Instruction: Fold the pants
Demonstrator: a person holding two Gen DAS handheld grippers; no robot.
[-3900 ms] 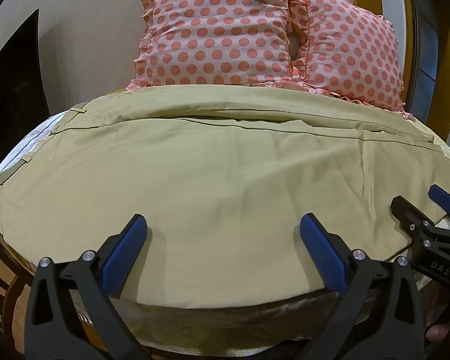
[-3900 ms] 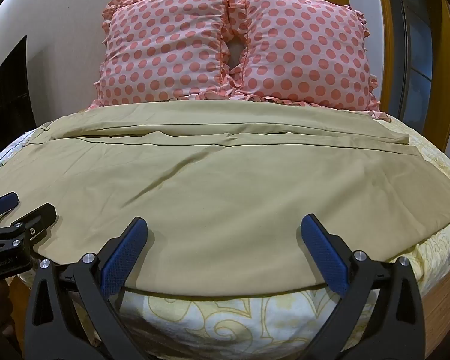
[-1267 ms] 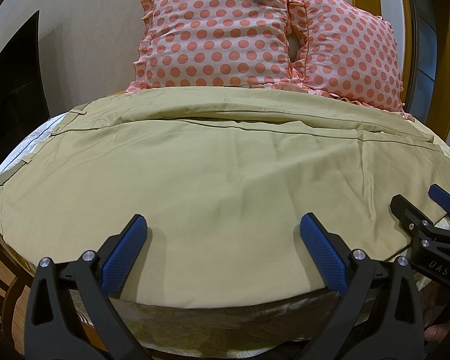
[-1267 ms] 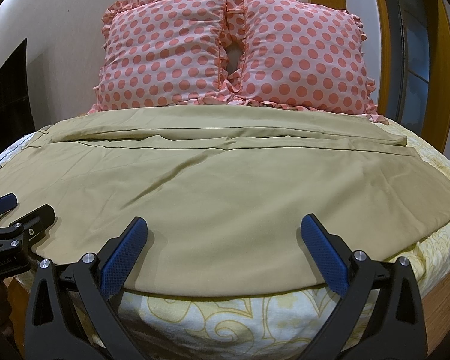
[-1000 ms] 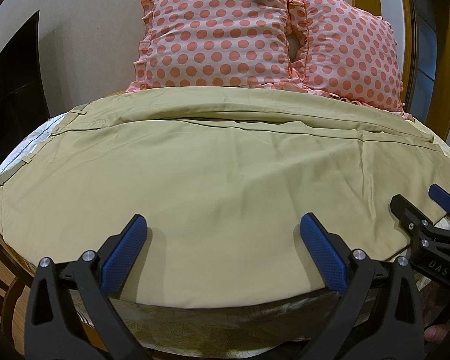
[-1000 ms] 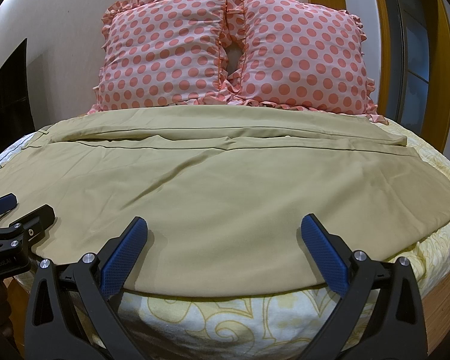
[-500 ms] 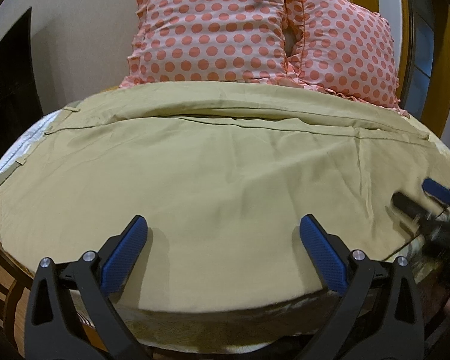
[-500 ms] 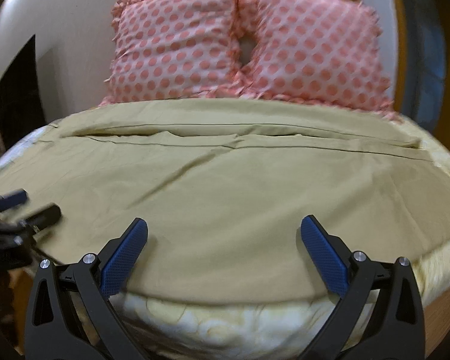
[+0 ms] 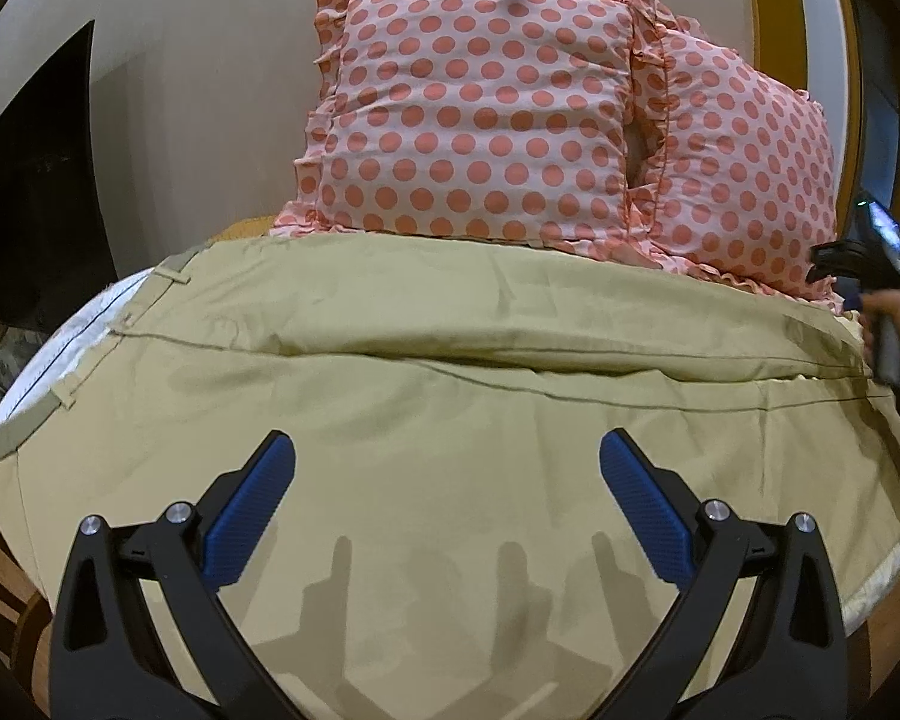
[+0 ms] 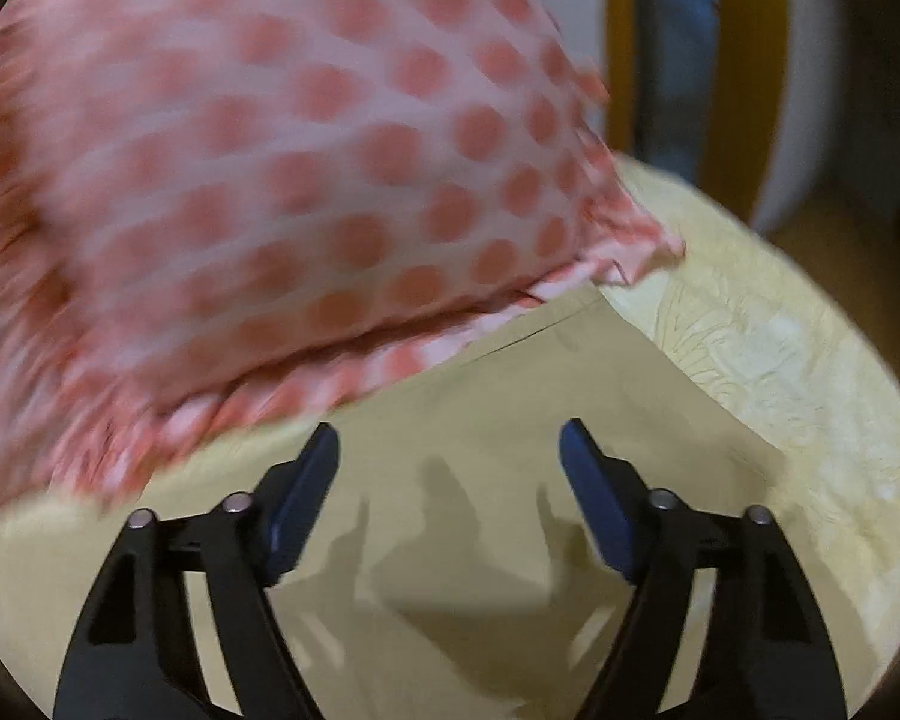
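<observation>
We see the khaki pants (image 9: pixel 450 420) spread flat across the bed, their long axis running side to side in front of the two polka-dot pillows (image 9: pixel 480 120). The waistband, with its belt loops, points to the left in the left wrist view, and the legs stretch away to the right.

Our left gripper (image 9: pixel 447 468) hovers over the near leg with its blue pads wide apart and nothing between them; the fabric lies below and ahead of the jaws, with their shadows cast on it. This view also catches the right gripper (image 9: pixel 864 276) at the far right edge, up by the pillows.

The right wrist view is blurred, but it shows what the other cannot: the far hem corner of the pants (image 10: pixel 570 372), tucked just under the frilled edge of a pillow (image 10: pixel 270 180), with the pale yellow patterned bedsheet (image 10: pixel 780 360) bare beside it. Our right gripper (image 10: pixel 450 450) has its jaws apart, somewhat less widely, and the hem end lies between and just beyond them, seemingly not yet gripped.
</observation>
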